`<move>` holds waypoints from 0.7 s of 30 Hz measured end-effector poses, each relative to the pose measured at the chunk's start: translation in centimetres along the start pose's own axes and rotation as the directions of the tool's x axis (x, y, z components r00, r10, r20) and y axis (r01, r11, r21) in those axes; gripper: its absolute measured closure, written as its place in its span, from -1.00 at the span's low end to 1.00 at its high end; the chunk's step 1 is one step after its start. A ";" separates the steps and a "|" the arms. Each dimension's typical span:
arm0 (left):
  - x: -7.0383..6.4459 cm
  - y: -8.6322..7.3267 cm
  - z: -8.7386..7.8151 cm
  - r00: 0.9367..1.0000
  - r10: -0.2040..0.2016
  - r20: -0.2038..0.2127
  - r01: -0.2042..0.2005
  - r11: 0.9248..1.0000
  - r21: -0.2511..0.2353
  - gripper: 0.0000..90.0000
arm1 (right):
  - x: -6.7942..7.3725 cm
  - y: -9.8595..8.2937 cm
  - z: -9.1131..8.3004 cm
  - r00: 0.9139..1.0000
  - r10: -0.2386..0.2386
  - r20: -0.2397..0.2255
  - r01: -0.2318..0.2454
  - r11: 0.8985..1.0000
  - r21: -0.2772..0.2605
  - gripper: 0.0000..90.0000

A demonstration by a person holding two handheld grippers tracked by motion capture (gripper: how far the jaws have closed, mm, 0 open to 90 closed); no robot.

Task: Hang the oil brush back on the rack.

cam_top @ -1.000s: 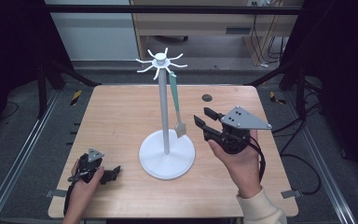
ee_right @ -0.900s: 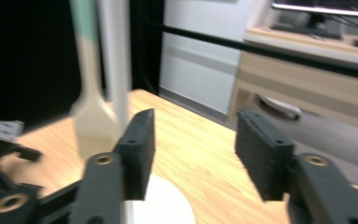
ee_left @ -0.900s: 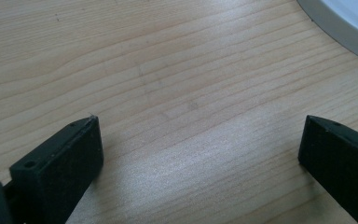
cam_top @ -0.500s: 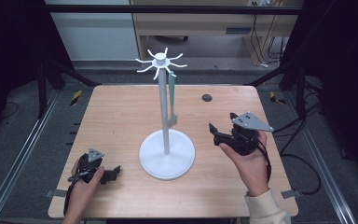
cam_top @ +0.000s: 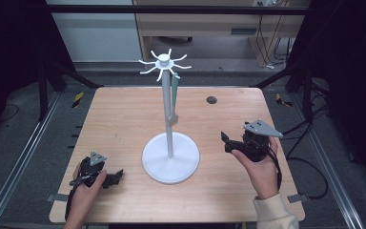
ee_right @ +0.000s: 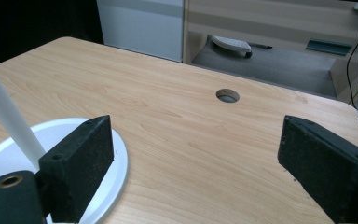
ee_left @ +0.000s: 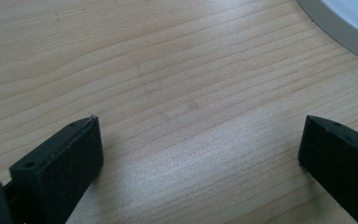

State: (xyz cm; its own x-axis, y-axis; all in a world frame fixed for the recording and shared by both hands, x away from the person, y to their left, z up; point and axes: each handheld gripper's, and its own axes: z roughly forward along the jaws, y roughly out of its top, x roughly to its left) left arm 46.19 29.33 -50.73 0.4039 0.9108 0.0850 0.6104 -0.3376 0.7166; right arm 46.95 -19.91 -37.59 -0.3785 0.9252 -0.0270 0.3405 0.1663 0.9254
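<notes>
A white stand (cam_top: 170,157) with a round base, a thin pole and a crown of hooks (cam_top: 164,60) stands mid-table. A grey-green long-handled utensil (cam_top: 174,95) hangs from one hook beside the pole. My right gripper (cam_top: 226,142) is open and empty, to the right of the base and pointing at it. In the right gripper view, the gripper (ee_right: 195,123) has wide-apart jaws, with the base (ee_right: 9,154) at the lower left. My left gripper (cam_top: 116,176) rests open on the table's front left. In the left gripper view, bare wood lies under the gripper (ee_left: 199,123), with the base rim (ee_left: 345,23) at the top right.
The wooden table (cam_top: 124,124) has a small round cable hole (cam_top: 211,100) at the back right, also visible as the hole (ee_right: 227,95) in the right gripper view. Black frame posts and metal rails flank the table. A cabinet stands behind it.
My right gripper has drawn back to the right and toward the person, away from the hanging utensil. The utensil now hangs free, turned edge-on. The left gripper has not moved.
</notes>
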 end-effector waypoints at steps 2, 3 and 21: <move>0.0 0.0 0.0 1.000 0.000 0.001 0.000 1.000 0.000 -1.00 | -0.1 -0.3 0.1 1.000 0.003 0.005 -0.003 1.000 0.008 -0.81; 0.0 0.0 0.0 1.000 0.000 0.001 0.000 1.000 0.000 -1.00 | -0.2 -0.4 0.1 1.000 0.003 0.010 -0.003 1.000 0.013 -0.82; 0.0 0.0 0.0 1.000 0.000 0.001 0.000 1.000 0.000 -1.00 | -1.4 -3.8 2.0 1.000 0.018 0.018 -0.020 0.993 0.117 -0.86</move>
State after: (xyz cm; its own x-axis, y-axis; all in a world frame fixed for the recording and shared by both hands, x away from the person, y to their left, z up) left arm 46.20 29.33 -50.73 0.4047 0.9106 0.0840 0.6103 -0.3374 0.7167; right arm 47.92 -21.17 -41.87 -0.3567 0.9341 -0.0170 0.4461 0.1862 0.8754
